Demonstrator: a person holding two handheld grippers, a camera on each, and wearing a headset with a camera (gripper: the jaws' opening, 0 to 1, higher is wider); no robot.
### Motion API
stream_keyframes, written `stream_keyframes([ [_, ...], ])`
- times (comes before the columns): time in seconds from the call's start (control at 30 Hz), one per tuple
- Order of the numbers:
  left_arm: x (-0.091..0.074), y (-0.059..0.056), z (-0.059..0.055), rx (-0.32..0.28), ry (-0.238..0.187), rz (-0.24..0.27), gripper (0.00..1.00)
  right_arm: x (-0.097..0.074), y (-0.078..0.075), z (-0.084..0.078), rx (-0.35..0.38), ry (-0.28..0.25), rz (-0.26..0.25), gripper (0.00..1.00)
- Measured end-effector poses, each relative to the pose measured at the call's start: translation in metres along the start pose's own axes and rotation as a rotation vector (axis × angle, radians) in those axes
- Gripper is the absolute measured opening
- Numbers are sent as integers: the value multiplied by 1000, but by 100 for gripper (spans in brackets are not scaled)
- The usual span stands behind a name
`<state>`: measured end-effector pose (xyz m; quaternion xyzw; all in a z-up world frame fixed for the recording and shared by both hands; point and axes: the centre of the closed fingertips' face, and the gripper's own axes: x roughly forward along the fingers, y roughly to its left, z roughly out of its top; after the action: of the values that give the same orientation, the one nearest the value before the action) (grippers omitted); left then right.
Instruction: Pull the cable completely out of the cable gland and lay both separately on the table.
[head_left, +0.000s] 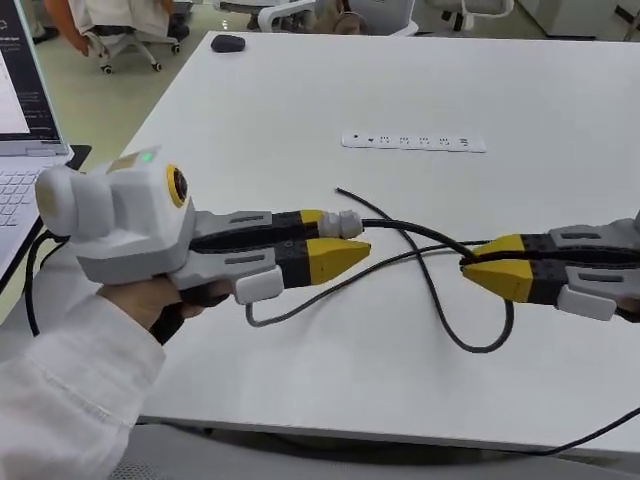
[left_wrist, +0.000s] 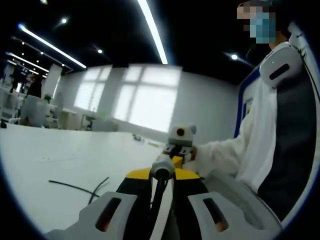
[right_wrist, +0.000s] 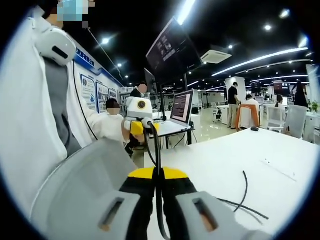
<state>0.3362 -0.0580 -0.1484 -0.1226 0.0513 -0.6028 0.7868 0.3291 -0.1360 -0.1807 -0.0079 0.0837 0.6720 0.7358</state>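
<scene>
Above the white table (head_left: 300, 100) the left gripper (head_left: 350, 235) jaws clamp the cable gland (head_left: 340, 222) — its black cable (head_left: 420, 232) runs into the right gripper (head_left: 470, 260) jaws, closed on it.

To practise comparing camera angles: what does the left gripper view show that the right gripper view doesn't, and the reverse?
Left gripper view: a wall of bright windows, and a close look at the pale round cable gland in the left gripper. Right gripper view: an open silver laptop and a dark ceiling-hung screen. Both: the white table, the person's white sleeve, and the thin black cable clamped by the right gripper.
</scene>
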Motion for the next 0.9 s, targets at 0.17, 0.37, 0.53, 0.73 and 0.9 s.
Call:
stream_keyframes([
  [0.17,2,-3,-5,8,23,-8,16,-8,-1,-9,1,25,-21,2],
  [0.37,5,-5,-7,21,34,-23,16,-7,1,-13,-45,57,-25,3],
  [0.53,4,-4,-6,29,33,-19,16,-1,1,-3,-42,29,-30,16],
  [0.73,11,-9,-15,38,77,-39,16,24,8,28,-45,-62,19,23],
  [0.9,17,-12,-16,40,76,-49,16,44,14,29,-63,-48,66,21],
])
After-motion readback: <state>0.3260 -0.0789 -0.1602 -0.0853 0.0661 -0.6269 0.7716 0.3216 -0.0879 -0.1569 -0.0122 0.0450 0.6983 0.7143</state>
